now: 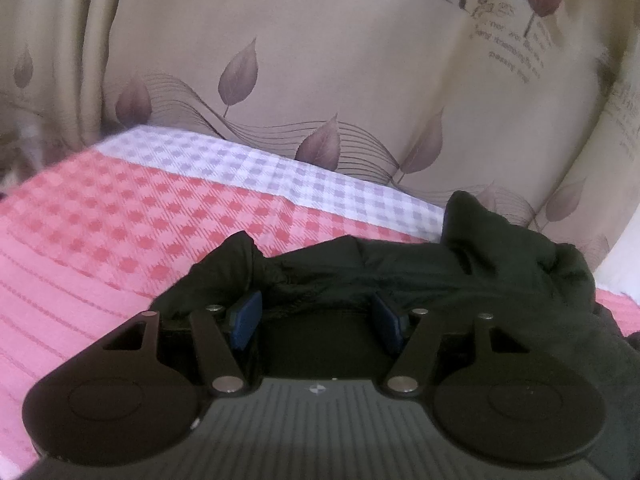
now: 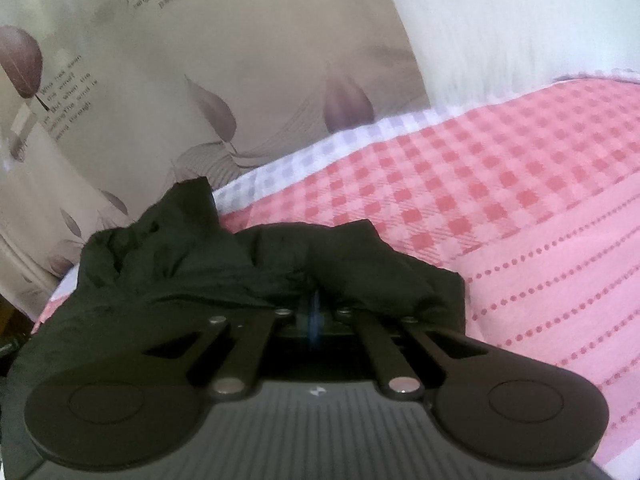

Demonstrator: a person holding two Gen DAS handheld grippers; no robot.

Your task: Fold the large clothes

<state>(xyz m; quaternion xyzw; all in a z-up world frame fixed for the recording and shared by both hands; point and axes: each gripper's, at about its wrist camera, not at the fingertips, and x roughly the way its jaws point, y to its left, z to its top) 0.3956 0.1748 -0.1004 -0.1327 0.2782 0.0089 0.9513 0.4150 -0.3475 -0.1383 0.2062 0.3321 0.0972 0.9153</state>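
Note:
A black garment (image 1: 420, 268) lies bunched on a pink checked bedspread (image 1: 100, 232). In the left wrist view my left gripper (image 1: 316, 312) is open, its blue pads (image 1: 246, 320) spread wide, with the garment's edge lying between and just ahead of them. In the right wrist view my right gripper (image 2: 314, 312) is shut on a fold of the black garment (image 2: 200, 264), the fabric draped over both fingertips. The garment rises in a peak toward the curtain on that side.
A beige curtain (image 1: 320, 60) printed with leaves and text hangs right behind the bed. The bedspread (image 2: 520, 220) has a white and lilac checked border (image 1: 280, 168) at its far edge. A white wall (image 2: 520, 20) shows at the upper right.

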